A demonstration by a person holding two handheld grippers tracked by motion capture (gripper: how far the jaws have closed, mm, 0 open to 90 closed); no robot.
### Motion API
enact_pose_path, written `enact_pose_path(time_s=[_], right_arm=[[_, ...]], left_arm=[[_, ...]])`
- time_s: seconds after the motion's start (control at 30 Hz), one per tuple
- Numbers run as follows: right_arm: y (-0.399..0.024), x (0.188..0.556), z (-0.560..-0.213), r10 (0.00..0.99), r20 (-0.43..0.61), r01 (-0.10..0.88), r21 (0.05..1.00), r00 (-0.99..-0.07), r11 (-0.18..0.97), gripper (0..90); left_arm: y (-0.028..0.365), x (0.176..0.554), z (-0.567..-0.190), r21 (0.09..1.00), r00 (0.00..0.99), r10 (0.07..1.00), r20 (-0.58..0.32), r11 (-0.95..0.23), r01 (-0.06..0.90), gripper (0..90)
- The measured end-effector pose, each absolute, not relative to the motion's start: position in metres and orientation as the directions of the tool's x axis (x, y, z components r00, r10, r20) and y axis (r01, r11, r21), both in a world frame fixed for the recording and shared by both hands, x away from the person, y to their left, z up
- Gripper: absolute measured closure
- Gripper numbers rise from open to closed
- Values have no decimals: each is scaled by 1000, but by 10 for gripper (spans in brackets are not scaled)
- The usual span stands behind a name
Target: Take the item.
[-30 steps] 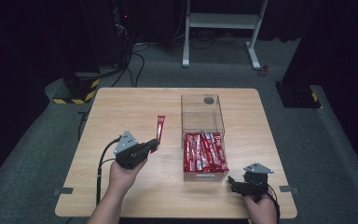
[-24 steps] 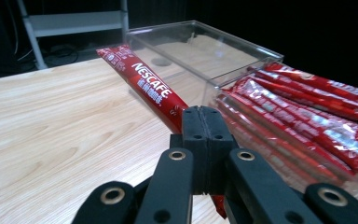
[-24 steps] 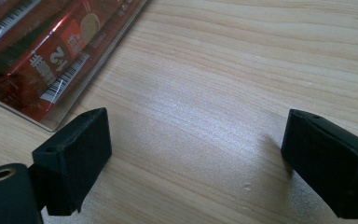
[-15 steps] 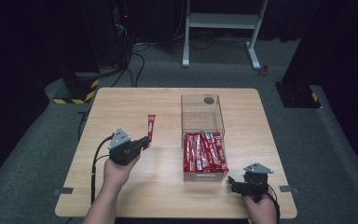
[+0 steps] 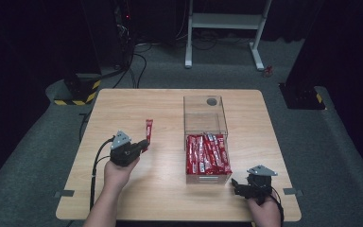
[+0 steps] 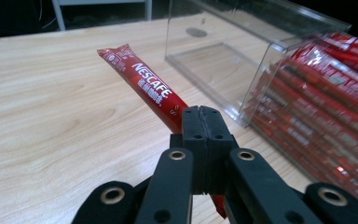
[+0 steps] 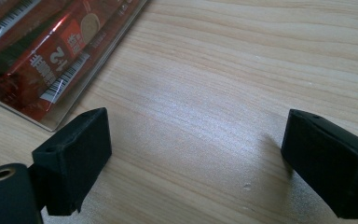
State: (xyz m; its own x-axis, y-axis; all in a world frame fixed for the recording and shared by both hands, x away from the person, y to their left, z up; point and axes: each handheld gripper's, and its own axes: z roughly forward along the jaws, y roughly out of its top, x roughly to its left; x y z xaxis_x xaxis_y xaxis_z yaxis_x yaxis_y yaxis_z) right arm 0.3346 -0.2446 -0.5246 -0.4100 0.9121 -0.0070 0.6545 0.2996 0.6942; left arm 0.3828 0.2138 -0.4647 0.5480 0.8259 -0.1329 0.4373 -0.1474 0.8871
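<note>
Leftward and down the left hand-held gripper [image 5: 142, 144] has been carried since the earlier frame, away from the box [image 5: 205, 124], and the red stick [image 6: 142, 84] has gone with it. Its jaws are seen clamped on the stick's near end, the rest held slanting up over the tabletop [image 5: 123, 101]. Beside the box's near right corner the right hand-held gripper [image 7: 196, 163] is kept low, jaws wide, nothing between them.
</note>
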Motion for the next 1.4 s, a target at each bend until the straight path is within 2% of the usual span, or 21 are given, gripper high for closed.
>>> enact_pose_path(time_s=[1.17, 1.23, 1.4], right_arm=[[-245, 335, -525, 911, -8, 653, 694, -412, 302, 81], [-245, 335, -525, 910, -9, 651, 695, -414, 304, 81], [-245, 335, -525, 909, -11, 650, 696, -417, 307, 81]], left_arm=[[190, 395, -515, 773, 558, 822, -116, -278, 570, 887], [190, 395, -516, 772, 558, 822, -114, -281, 571, 872], [193, 394, -512, 780, 549, 825, -135, -253, 572, 752]])
